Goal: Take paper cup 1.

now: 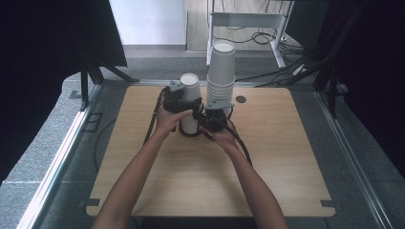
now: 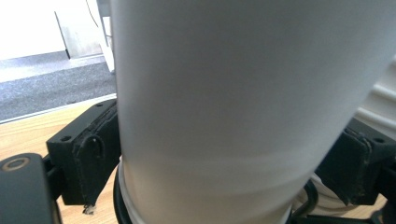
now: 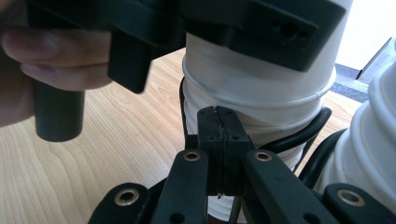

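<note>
On the table, upside-down paper cup, long axis vertical.

the paper cup looks matt white and smooth, with a rolled rim. the stack of cups at its 2 o'clock has the same dull paper finish. the desk is pale wood grain, smooth with a soft sheen. the right claw is matt black plastic with brass-coloured rivets; the left claw wears rough, frayed black pads.
</note>
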Motion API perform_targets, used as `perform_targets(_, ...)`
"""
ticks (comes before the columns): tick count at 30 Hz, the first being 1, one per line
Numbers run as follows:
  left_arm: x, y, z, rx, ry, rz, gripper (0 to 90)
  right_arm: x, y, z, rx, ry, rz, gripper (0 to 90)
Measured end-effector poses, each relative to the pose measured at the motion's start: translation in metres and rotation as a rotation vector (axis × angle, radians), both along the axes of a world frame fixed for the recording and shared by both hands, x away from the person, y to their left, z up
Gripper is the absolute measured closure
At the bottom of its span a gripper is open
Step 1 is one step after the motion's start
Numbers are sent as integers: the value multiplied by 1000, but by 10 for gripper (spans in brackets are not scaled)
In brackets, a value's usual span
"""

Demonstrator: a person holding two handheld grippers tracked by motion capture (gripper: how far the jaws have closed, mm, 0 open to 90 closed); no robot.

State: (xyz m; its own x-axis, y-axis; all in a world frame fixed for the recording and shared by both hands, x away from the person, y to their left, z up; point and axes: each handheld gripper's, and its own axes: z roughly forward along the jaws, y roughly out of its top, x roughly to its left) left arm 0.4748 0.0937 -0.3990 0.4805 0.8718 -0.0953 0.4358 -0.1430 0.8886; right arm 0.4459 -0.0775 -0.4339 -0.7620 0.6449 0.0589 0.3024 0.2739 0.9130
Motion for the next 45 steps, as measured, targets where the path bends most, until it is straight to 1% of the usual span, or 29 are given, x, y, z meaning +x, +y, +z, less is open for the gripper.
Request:
perform_targets(5, 0, -1, -1, 10, -7, 5, 96, 0, 1, -1, -4, -1, 0, 889)
perform_targets(9, 0, -2, -1, 19, -22, 7, 110, 0, 1, -1, -2, 1, -2, 889)
perform_targets(10, 0, -2, 0, 19, -25, 7, 113, 0, 1, -1, 0, 9, -2, 890)
perform_targets(13, -1, -2, 1, 15, -33, 9, 125, 0, 2, -2, -3, 5, 0, 889)
perform_targets(15, -1, -2, 7, 28, -44, 0, 137, 0, 2, -2, -7, -2, 0, 890)
perform_targets(16, -1, -2, 7, 28, -44, 0, 142, 0, 2, -2, -7, -2, 0, 890)
perform_targets(17, 0, -3, 11, 45, -50, -1, 147, -1, 2, -2, -11, 3, -2, 889)
perform_targets(18, 0, -3, 12, 40, -50, 3, 149, 0, 2, -2, -12, 3, -1, 889)
perform_targets(20, 0, -3, 15, 24, -63, 9, 155, 0, 1, -2, -12, 8, -5, 889)
perform_targets(22, 1, -3, 17, 18, -64, 9, 156, 1, 0, -2, -8, 9, -7, 889)
perform_targets(23, 1, -2, 20, 1, -72, 12, 157, 1, 0, -2, -8, 8, -7, 889)
perform_targets(26, 1, -2, 24, -7, -74, 11, 158, 0, 1, -1, -6, 8, -4, 889)
perform_targets(27, 1, 0, 28, -31, -78, 12, 158, 0, 1, -1, -6, 8, -1, 889)
perform_targets(28, 1, 0, 28, -31, -78, 12, 158, 0, 1, -1, -8, 5, 1, 889)
perform_targets(29, 1, 1, 34, -38, -89, 15, 158, 0, 1, -1, -10, 3, 3, 889)
perform_targets(31, 0, 1, 41, -34, -108, 20, 159, -1, 2, -1, -9, 4, 4, 889)
perform_targets(32, 0, 1, 41, -34, -108, 20, 159, -1, 2, -1, -10, 5, 5, 889)
perform_targets(33, -1, 3, 48, -36, -123, 19, 159, -1, 2, -1, -10, 5, 4, 889)
perform_targets(34, -2, 3, 52, -39, -131, 20, 159, -1, 2, -2, -10, 8, 6, 889)
perform_targets(35, -2, 3, 52, -39, -131, 20, 159, -1, 2, -2, -10, 8, 6, 889)
perform_targets(36, -3, 5, 58, -45, -143, 19, 159, -2, 2, -2, -10, 10, 5, 889)
perform_targets(39, -6, 8, 68, -64, -165, 20, 159, -3, 3, -2, -4, 8, 6, 889)
perform_targets(40, -8, 10, 75, -73, -179, 19, 159, -3, 3, -2, -11, -12, 8, 889)
perform_targets(41, -8, 10, 75, -73, -179, 19, 159, -3, 3, -2, -11, -12, 8, 889)
perform_targets(43, -11, 11, 83, -85, -198, 18, 159, -3, 3, -1, -16, -14, 12, 888)
perform_targets(44, -16, 12, 90, -83, -214, 11, 159, -4, 3, -1, -15, -15, 10, 888)
perform_targets(45, -16, 12, 90, -83, -214, 11, 159, -4, 3, -1, -15, -15, 10, 888)
